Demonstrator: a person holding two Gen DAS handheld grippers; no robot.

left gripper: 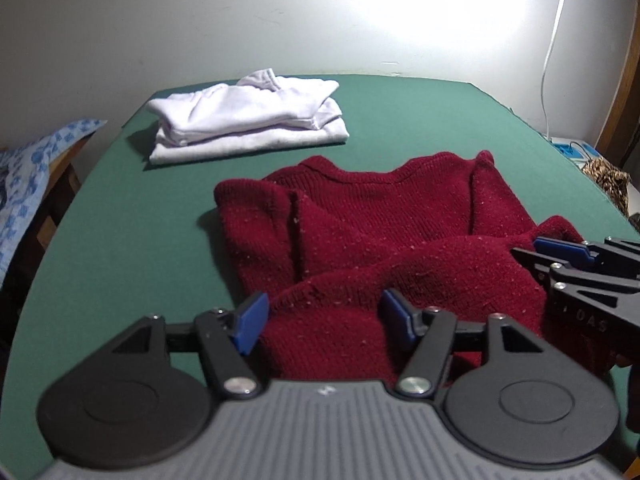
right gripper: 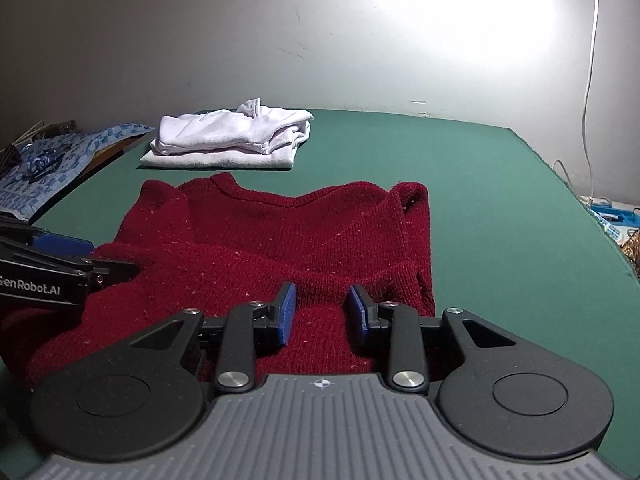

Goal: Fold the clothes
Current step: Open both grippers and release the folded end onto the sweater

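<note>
Your left claw and right claw, both apart and empty, hang over the near hem of the sweater, which lies mid-tabletop, collar toward the far edge, with a folded white pile at the far-left corner.

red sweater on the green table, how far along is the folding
Done: the white garment lies folded at the far left of the green table. In hand: the red sweater looks partly folded, sides turned in, still rumpled. The left gripper and right gripper are both open over its near edge, gripping nothing. Left: fold it up and tidy it.
</note>
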